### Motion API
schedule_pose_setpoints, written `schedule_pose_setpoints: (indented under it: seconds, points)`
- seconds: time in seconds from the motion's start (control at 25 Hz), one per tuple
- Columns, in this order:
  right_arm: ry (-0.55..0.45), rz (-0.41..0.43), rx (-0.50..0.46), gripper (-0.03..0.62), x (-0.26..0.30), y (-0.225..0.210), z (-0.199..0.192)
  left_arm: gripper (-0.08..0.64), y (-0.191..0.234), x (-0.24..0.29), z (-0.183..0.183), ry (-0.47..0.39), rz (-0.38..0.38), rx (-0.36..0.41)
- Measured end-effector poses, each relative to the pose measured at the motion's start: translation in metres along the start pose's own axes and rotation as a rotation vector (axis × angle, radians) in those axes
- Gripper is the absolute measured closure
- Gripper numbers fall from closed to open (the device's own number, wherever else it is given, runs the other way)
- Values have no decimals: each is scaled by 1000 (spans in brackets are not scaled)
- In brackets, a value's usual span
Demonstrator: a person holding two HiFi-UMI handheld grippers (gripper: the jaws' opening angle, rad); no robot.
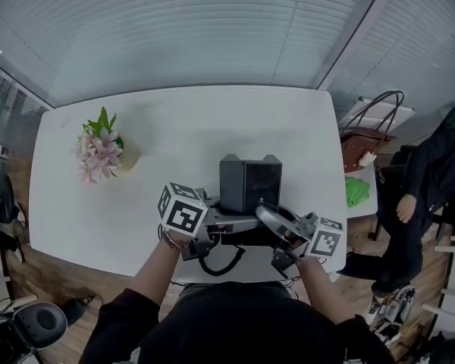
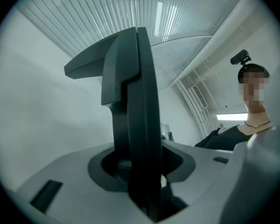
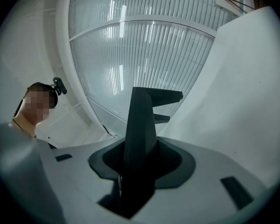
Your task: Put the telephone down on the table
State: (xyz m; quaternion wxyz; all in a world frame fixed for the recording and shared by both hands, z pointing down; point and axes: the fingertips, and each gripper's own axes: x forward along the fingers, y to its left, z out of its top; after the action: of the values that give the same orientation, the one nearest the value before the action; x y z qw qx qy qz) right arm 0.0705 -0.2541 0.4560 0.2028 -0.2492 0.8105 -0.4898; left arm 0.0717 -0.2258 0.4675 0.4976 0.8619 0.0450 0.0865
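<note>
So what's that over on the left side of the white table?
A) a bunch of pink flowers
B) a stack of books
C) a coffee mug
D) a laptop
A: a bunch of pink flowers with green leaves sits at the left of the white table, well apart from the black box.

Bright, even daylight — fisheye-warped edges.
</note>
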Motion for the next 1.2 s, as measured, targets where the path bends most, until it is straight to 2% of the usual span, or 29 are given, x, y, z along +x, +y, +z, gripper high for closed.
schedule_pose_setpoints:
  seconds: [0.52,1.2]
  points:
    - [27,-26,71,431,-3,-41,4,380,37,14,0,13,23,-67]
    - [46,-51,148,431,-4,-69,4,380,61,21,0,20,40,-147]
